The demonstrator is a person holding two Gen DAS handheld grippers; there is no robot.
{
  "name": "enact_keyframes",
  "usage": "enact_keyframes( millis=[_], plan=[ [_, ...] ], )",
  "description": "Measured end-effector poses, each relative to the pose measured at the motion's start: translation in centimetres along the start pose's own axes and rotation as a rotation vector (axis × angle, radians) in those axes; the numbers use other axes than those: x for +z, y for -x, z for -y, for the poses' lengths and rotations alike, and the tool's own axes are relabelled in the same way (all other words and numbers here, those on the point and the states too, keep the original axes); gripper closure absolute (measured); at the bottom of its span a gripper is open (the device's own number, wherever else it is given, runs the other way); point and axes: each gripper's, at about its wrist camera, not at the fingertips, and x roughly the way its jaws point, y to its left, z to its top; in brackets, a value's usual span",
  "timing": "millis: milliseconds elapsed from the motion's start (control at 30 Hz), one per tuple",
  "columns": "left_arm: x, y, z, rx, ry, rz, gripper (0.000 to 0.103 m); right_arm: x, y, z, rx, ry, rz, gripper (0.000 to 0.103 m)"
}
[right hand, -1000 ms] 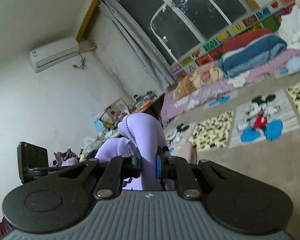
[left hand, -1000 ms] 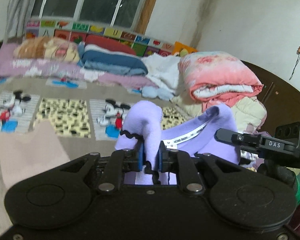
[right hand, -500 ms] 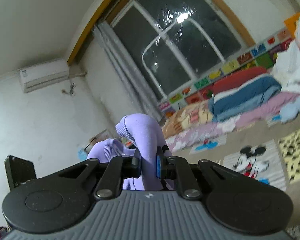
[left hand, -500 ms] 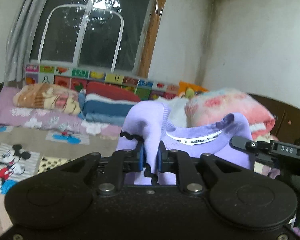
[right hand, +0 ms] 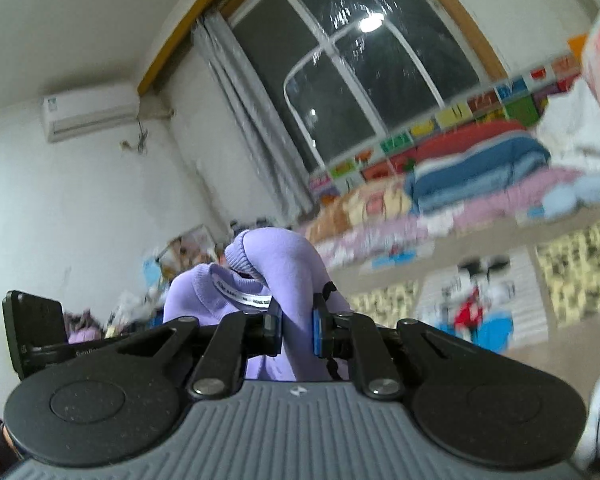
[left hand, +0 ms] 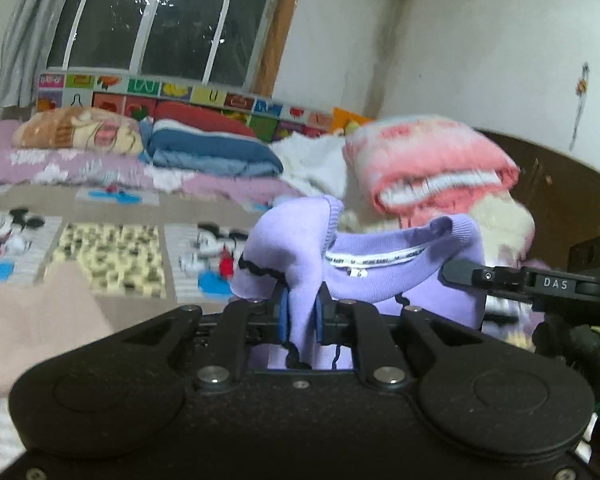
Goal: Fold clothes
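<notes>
Both jaws pinch the lilac sweatshirt [left hand: 384,276]: our left gripper [left hand: 300,316] and right gripper [right hand: 296,330] each clamp a shoulder beside the collar, holding it above the cartoon-print bedspread [left hand: 112,248]. We should keep the shoulders level, taut, then lower it flat.

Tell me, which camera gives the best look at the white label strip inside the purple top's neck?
The left wrist view: the label strip runs nearly whole along the collar of the purple top, facing the lens. The right wrist view shows only a short tilted piece, its end hidden behind the bunched cloth clamped in the right gripper.
</notes>
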Motion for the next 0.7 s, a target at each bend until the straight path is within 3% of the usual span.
enact_keyframes(
  millis=[167, 433, 700],
  plan=[
    [-6.1, 3.9, 2.6, -0.009, -0.019, -0.024, 0.093, -7.7, 4.4, -2.3, -0.032, 0.025, -0.036, 0.087],
    [-12.6, 6.3, 5.0, 0.021, 0.008, -0.136, 0.092, -15.7, 8.5, -5.4, -0.082, -0.013, -0.098, 0.086],
    [-19.0, 10.8, 4.9, 0.054, 0.197, -0.226, 0.089, -22.0, 13.2, -6.8, -0.185, -0.064, -0.193, 0.071]
  ],
)
